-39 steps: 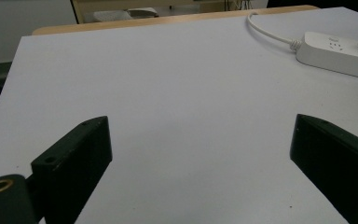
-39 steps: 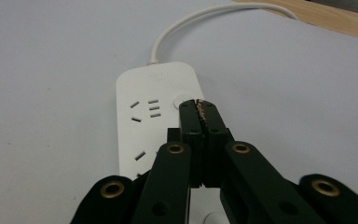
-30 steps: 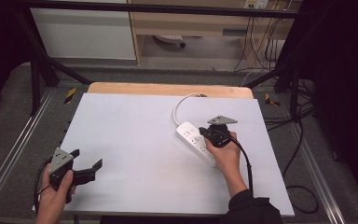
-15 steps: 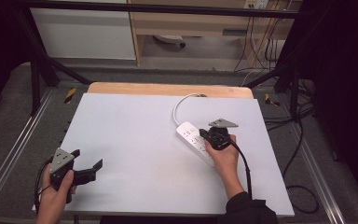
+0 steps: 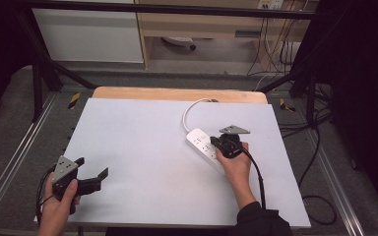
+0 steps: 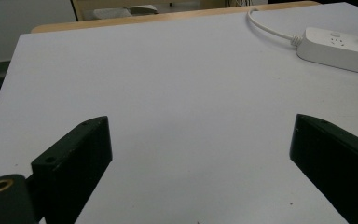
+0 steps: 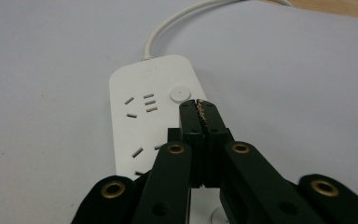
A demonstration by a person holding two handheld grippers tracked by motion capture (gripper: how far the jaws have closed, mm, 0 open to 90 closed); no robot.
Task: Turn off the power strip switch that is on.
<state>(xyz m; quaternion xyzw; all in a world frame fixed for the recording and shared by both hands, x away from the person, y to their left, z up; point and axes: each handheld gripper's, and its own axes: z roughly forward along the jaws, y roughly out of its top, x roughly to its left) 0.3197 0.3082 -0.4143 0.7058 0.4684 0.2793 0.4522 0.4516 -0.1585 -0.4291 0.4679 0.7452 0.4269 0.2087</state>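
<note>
White power strip (image 7: 156, 121) lying flat under the right gripper (image 7: 199, 108), jaws pressed together just behind its round button (image 7: 180, 94), perhaps touching it, left gripper (image 5: 92, 177) well apart, jaws spread wide, holding nothing, over white table (image 5: 142, 147).

No legible text or markings anywhere.

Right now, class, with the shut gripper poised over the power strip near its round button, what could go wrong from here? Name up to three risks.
1. The right gripper, jaws shut, sits just beside the round button; a slightly off press could slide onto the casing or catch a socket slot.
2. Nothing steadies the power strip: the left gripper is open and far off, so a push may skid it across the white table.
3. The strip's cord curves off the far edge and could tug it.
</note>
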